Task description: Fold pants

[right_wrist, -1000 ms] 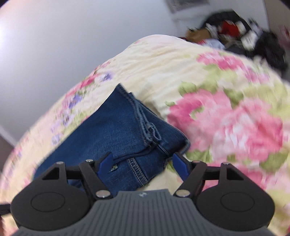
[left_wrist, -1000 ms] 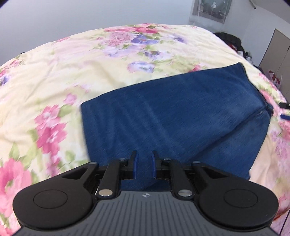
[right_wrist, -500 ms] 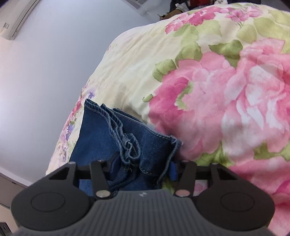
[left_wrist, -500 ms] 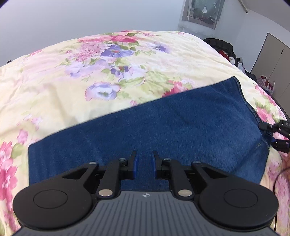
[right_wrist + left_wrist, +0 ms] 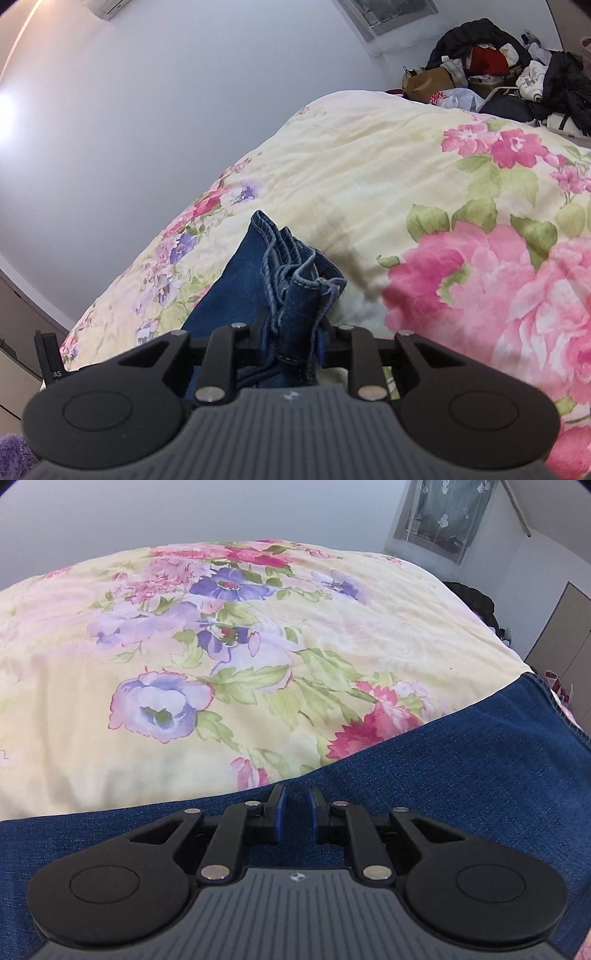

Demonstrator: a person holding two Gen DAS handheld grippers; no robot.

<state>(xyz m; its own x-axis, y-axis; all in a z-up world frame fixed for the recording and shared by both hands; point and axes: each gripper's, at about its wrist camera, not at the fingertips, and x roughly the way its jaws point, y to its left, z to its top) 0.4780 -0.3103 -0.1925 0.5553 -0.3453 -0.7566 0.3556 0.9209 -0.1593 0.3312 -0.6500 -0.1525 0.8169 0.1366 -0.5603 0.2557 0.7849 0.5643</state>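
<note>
Blue denim pants (image 5: 443, 775) lie folded lengthwise on a floral bedspread (image 5: 184, 664). In the left wrist view my left gripper (image 5: 295, 805) sits over the pants' far edge, its jaws close together with a narrow gap and no cloth seen between them. In the right wrist view my right gripper (image 5: 291, 332) is shut on the bunched end of the pants (image 5: 295, 280), which stands up between the fingers with its stitched hems showing.
The bedspread (image 5: 443, 221) fills most of both views. A pile of clothes and bags (image 5: 498, 74) lies beyond the bed's far end. A wall runs along the bed's far side. Cupboard doors (image 5: 565, 635) stand at the right.
My right gripper has closed on the bunched end of the pants and lifted it. My left gripper has moved forward across the pants to their far edge.
</note>
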